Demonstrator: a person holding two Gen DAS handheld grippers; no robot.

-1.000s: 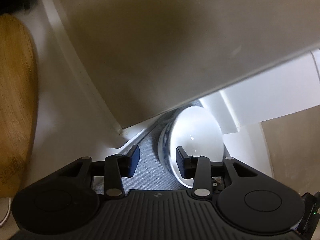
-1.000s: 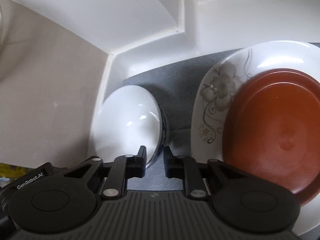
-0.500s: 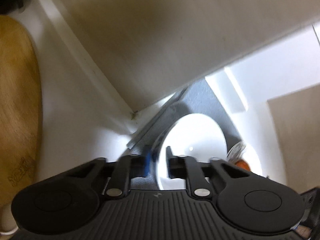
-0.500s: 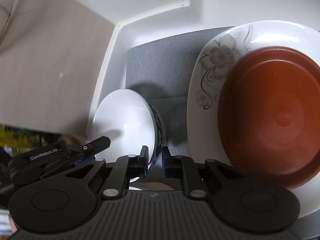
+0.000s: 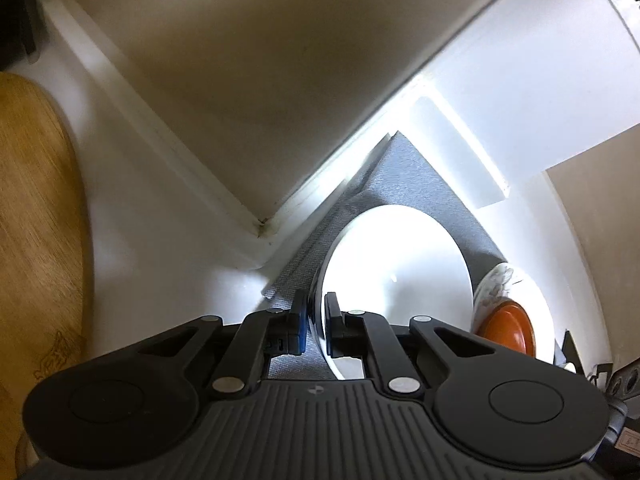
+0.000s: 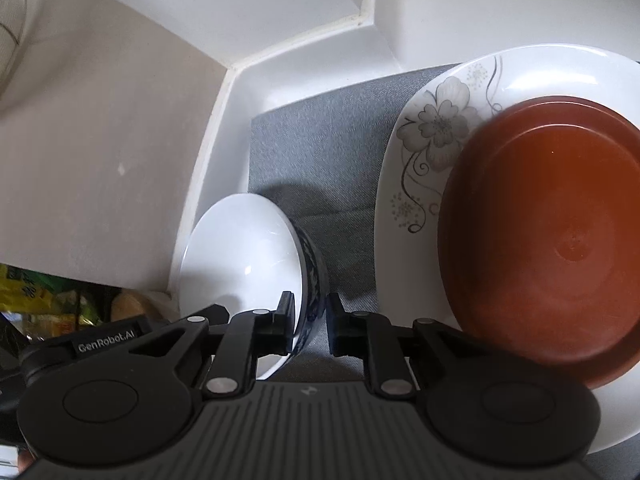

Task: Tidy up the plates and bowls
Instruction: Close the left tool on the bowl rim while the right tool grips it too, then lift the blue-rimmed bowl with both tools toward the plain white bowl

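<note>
A white bowl with a blue patterned outside [image 5: 396, 264] is tilted over the grey mat [image 5: 412, 172]. My left gripper [image 5: 316, 320] is shut on its rim, one finger inside and one outside. In the right wrist view the same bowl [image 6: 244, 256] has my right gripper [image 6: 310, 320] astride its rim, jaws slightly apart; the grip is loose. A white floral plate [image 6: 436, 128] lies to the right with a red-brown plate [image 6: 560, 240] on it. Both also show in the left wrist view, the floral plate [image 5: 500, 276] and the red-brown plate [image 5: 508, 328].
The grey mat [image 6: 320, 152] lines a white shelf with raised white walls [image 6: 304, 40]. A beige panel [image 5: 260, 60] hangs over the left side. A wooden board [image 5: 36, 220] stands at the far left. Colourful packets [image 6: 44, 296] lie below the shelf edge.
My left gripper closed on the bowl's rim and both grippers drew back with it. My right gripper's jaws have opened a little around the rim.
</note>
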